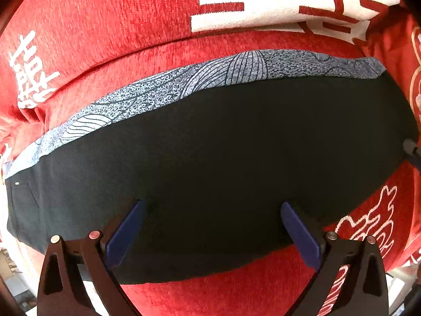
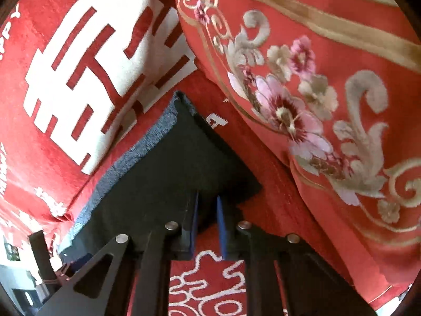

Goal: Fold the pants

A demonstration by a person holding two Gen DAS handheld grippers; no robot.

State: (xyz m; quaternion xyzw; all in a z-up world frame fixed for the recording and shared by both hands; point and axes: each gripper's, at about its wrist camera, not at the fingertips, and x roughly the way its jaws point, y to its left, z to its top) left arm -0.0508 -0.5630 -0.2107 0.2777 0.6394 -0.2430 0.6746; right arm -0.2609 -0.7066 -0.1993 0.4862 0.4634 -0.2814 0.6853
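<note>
Black pants (image 1: pixel 223 158) lie flat along a red sofa seat (image 1: pixel 210 297), with a grey patterned stripe (image 1: pixel 184 84) along their far edge. A pocket shows at the left end. My left gripper (image 1: pixel 211 205) is open wide, its blue pads (image 1: pixel 126 234) just above the pants' near edge, holding nothing. In the right wrist view the pants' end (image 2: pixel 168 168) lies ahead. My right gripper (image 2: pixel 206 200) has its jaws close together with a narrow gap at the corner of that end; whether cloth is pinched I cannot tell.
Red sofa back with white characters (image 1: pixel 263 2) rises behind the pants. A red cushion with a floral pattern (image 2: pixel 315 92) stands to the right. Room floor and dark objects (image 2: pixel 39 252) show beyond the seat's front edge.
</note>
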